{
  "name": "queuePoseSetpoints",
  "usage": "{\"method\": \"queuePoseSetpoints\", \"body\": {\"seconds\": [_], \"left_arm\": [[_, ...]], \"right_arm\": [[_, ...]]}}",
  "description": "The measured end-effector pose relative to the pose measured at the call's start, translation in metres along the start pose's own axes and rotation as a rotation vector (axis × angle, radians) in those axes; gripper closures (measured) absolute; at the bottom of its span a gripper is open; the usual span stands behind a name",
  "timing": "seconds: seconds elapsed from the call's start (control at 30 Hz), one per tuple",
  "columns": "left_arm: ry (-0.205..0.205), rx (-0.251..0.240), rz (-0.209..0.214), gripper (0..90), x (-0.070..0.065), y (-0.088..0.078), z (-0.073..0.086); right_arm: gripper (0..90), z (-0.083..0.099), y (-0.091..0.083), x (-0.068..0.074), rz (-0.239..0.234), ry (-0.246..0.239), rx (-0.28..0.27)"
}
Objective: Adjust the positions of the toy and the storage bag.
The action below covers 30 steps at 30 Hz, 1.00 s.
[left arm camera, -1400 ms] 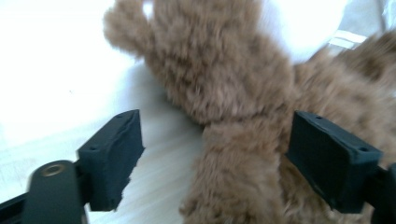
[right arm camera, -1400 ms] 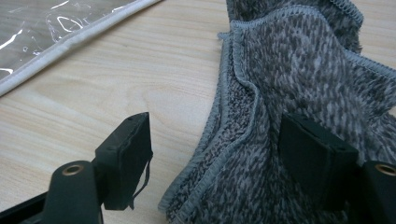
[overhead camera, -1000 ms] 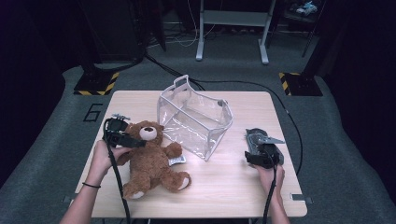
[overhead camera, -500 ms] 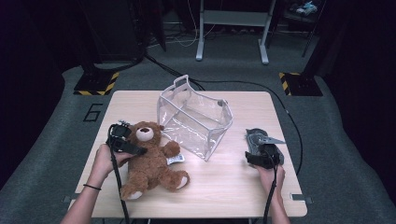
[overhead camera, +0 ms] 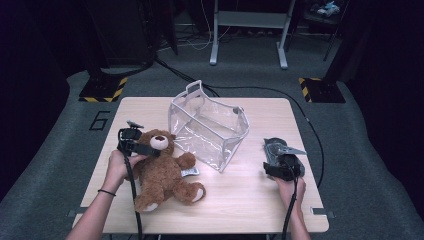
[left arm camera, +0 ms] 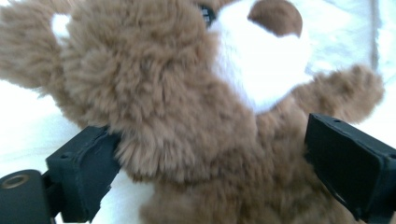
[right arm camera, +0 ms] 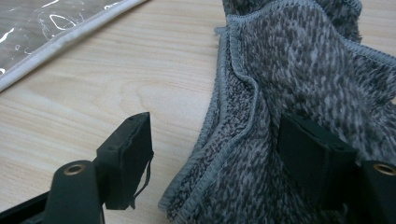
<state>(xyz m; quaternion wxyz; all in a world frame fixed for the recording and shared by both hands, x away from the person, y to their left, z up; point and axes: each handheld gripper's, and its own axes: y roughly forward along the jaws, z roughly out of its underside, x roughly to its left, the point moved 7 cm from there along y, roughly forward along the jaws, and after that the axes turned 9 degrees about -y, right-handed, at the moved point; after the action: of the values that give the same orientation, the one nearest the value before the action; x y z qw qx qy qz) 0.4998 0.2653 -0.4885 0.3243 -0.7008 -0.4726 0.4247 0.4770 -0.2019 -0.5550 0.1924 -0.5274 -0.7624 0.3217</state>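
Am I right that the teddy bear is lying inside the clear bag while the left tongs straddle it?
Not quite. The teddy bear lies on the table beside the clear bag, not inside it, as the high view shows. The left tongs do straddle it, jaws on either side of its body.

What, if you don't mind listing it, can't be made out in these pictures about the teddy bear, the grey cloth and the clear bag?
- Teddy bear: legs cut off by the bottom edge, left gripper view.
- Grey cloth: near part hidden under the right gripper, high view.
- Clear bag: only an edge strip, cut off at the top-left corner, right gripper view.
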Motion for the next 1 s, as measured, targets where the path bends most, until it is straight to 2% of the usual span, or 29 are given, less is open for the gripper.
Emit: {"method": "queuePoseSetpoints", "body": {"seconds": [0.03, 0.1, 0.17, 0.2, 0.3, 0.37, 0.43, 0.53, 0.57, 0.63, 0.67, 0.77, 0.87, 0.93, 1.0], "left_arm": [[0.008, 0.002, -0.013, 6.2, -0.003, 0.001, -0.001], [0.048, 0.011, -0.076, 4.2, -0.007, 0.003, -0.001], [0.055, 0.026, -0.098, 1.9, -0.009, 0.008, 0.000], [0.058, 0.030, -0.105, 0.8, -0.009, 0.009, 0.000], [0.032, 0.022, -0.085, 0.0, -0.006, 0.015, 0.001], [0.038, 0.030, -0.074, 0.0, -0.001, 0.021, 0.003], [0.006, 0.039, -0.053, 0.0, 0.003, 0.028, 0.007], [-0.056, 0.065, 0.025, 0.0, 0.012, 0.036, 0.012], [-0.077, 0.079, 0.068, 0.0, 0.014, 0.041, 0.013], [-0.109, 0.086, 0.107, 0.0, 0.016, 0.047, 0.015], [-0.112, 0.093, 0.136, 0.0, 0.017, 0.051, 0.016], [-0.102, 0.073, 0.152, 1.2, 0.017, 0.051, 0.017], [-0.120, 0.045, 0.189, 8.2, 0.018, 0.049, 0.018], [-0.115, 0.026, 0.204, 14.9, 0.019, 0.048, 0.018], [-0.127, 0.022, 0.209, 18.8, 0.018, 0.047, 0.019]], "right_arm": [[26.2, 0.000, 0.000, 0.000, -0.002, 0.002, 0.001], [26.1, 0.000, 0.000, 0.000, -0.002, 0.002, 0.002], [25.9, 0.000, 0.001, 0.000, 0.001, 0.007, 0.004], [25.9, -0.001, 0.001, 0.001, 0.000, 0.012, 0.000], [26.0, -0.001, 0.001, 0.001, -0.002, 0.016, -0.003], [26.3, 0.000, 0.001, 0.000, -0.001, 0.015, 0.000], [26.6, 0.000, 0.001, 0.000, -0.005, 0.014, -0.003], [26.8, 0.000, 0.001, -0.001, -0.003, 0.024, -0.006], [26.7, 0.000, 0.001, -0.001, -0.003, 0.025, -0.007], [26.5, 0.000, 0.001, -0.001, -0.001, 0.026, -0.003], [26.6, 0.000, 0.001, -0.001, -0.001, 0.026, -0.004], [26.7, 0.000, 0.001, -0.002, -0.005, 0.026, -0.009], [26.8, 0.000, 0.001, -0.001, -0.002, 0.022, -0.006], [26.8, -0.001, 0.000, -0.001, -0.003, 0.023, -0.009], [26.9, -0.001, 0.000, -0.002, 0.000, 0.025, -0.007]]}}
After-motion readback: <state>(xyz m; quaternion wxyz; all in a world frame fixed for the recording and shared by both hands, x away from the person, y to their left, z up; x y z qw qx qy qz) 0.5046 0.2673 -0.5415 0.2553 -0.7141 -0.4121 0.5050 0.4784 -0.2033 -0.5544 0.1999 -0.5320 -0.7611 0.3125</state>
